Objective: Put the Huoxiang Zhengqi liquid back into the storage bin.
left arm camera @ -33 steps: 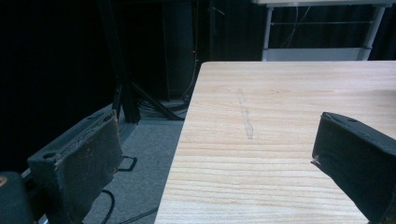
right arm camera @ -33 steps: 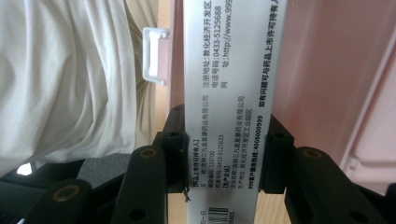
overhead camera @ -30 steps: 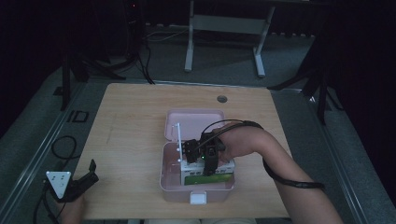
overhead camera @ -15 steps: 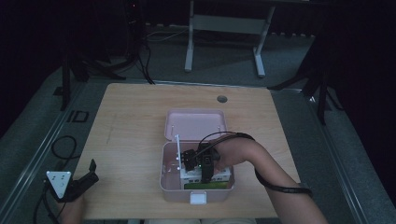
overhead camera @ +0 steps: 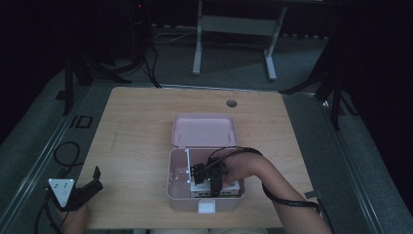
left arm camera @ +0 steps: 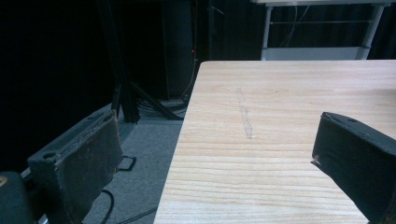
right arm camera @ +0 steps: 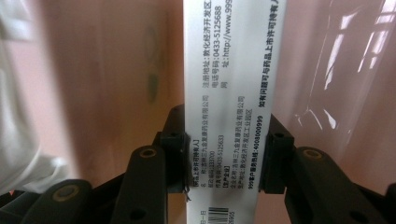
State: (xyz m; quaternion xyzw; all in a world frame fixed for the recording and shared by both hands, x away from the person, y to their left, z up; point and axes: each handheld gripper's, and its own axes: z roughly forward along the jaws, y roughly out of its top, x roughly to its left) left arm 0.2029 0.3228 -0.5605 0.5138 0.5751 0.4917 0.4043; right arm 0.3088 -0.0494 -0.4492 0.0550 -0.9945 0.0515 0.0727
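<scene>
**Carton pinched inside the pink case, left gripper idle at the worktop corner**

A wooden worktop (overhead camera: 141, 122) is seen from above, with a dark floor and stand legs beyond it. Near its front edge an open pink case (overhead camera: 176, 187) is set, its lid (overhead camera: 204, 130) laid back flat toward the far side. The right gripper (overhead camera: 208, 176) is lowered into the case, with the forearm reaching in from the lower right. The left gripper (overhead camera: 80, 191) is held well apart from it at the front left corner, its fingers (left arm camera: 77, 161) spread with nothing between them and bare wood ahead.

In the right gripper view a white printed carton (right arm camera: 229, 93) is pinched across its narrow width between the two black fingers (right arm camera: 175, 149), with the pink wall of the case close behind it. Small print and part of a barcode are carried on the carton's face.

The grip is judged to be narrow: the carton is held only near its lower end, so it could swing or slip out if it is moved quickly. Its thin sides could also be crushed if the squeeze is tightened. Being so near the case wall, the carton could catch on the wall or rim and be knocked askew.

The rest of the case's contents are largely covered by the gripper and hand in the high view; pale packets are made out beneath, but they cannot be identified. The carton's top is cut off, and whether its lower end rests on anything cannot be told.
</scene>
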